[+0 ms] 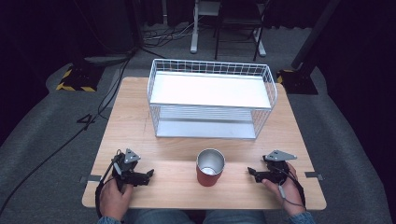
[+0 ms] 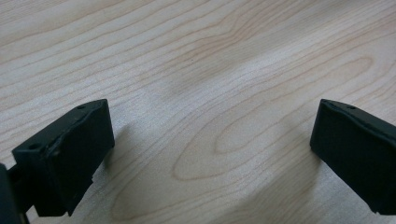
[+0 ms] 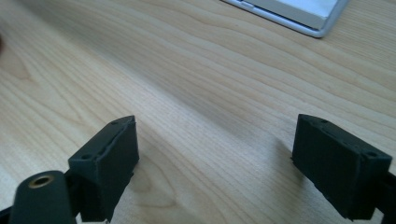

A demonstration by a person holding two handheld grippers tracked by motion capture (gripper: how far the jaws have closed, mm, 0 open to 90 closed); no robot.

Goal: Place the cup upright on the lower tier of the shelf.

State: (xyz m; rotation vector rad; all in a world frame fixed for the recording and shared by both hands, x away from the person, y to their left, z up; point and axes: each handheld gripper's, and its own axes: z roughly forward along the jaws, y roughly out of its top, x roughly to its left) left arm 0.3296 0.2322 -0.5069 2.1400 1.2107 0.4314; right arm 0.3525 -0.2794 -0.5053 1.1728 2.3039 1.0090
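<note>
While both grippers rest low on the table (image 1: pixel 140 121) with jaws spread and empty, the red cup (image 1: pixel 210 168) stands upright between them near the front edge – long axis vertical, mouth up. Right gripper (image 1: pixel 252 171) looks slightly nearer than left gripper (image 1: pixel 148 174); wire rack (image 1: pixel 212 98) sits behind the cup
</note>
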